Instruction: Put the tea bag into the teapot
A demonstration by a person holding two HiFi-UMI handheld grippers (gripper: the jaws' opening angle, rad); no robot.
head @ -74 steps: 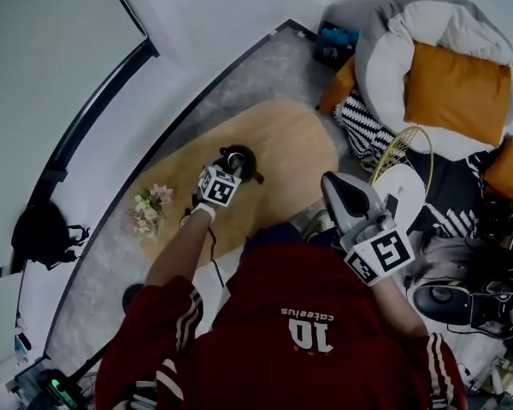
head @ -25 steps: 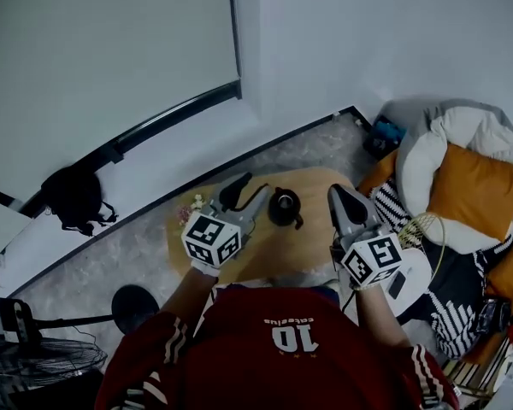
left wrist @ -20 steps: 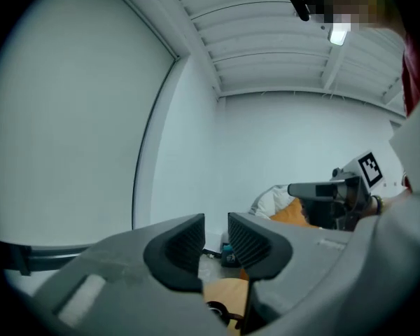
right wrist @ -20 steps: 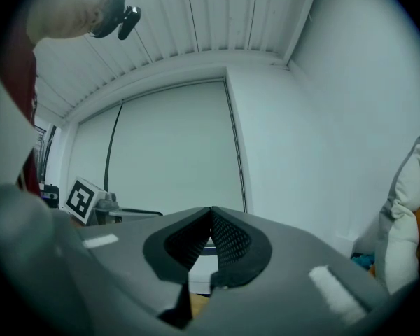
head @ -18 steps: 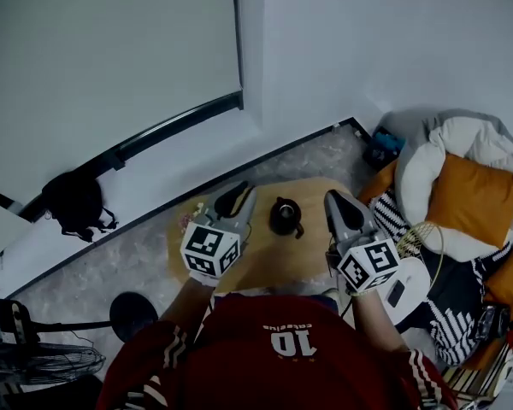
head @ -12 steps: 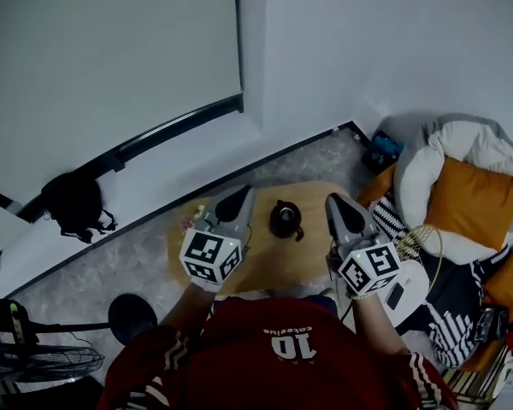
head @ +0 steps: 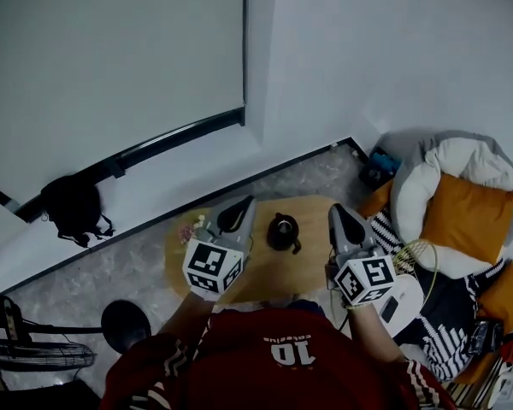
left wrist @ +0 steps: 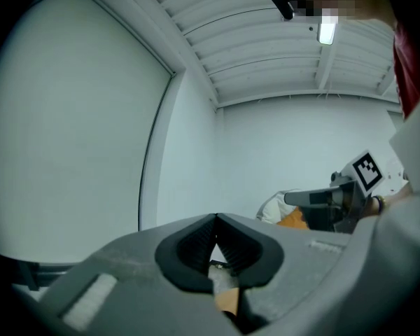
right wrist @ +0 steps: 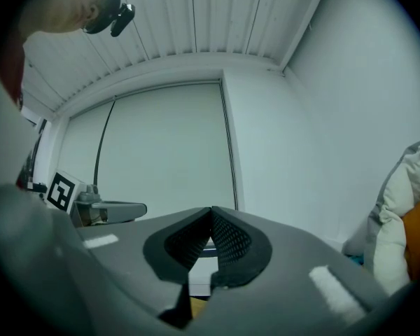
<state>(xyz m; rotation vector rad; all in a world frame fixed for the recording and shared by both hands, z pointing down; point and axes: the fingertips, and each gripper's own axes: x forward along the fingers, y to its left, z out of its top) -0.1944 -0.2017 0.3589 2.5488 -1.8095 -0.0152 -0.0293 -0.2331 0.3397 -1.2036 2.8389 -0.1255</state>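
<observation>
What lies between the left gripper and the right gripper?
The black teapot, standing on the wooden table; the head view shows it.

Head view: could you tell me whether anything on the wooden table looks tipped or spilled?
Nothing stands out. The dark teapot stands upright on the table with no spill visible, and the flowers sit at the table's left edge.

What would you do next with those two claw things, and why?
Probably tilt the left gripper down toward the wooden table and open it. Both it and the right gripper are shut, empty and pointing level, either side of the black teapot; no tea bag shows, so it may already be inside.
</observation>
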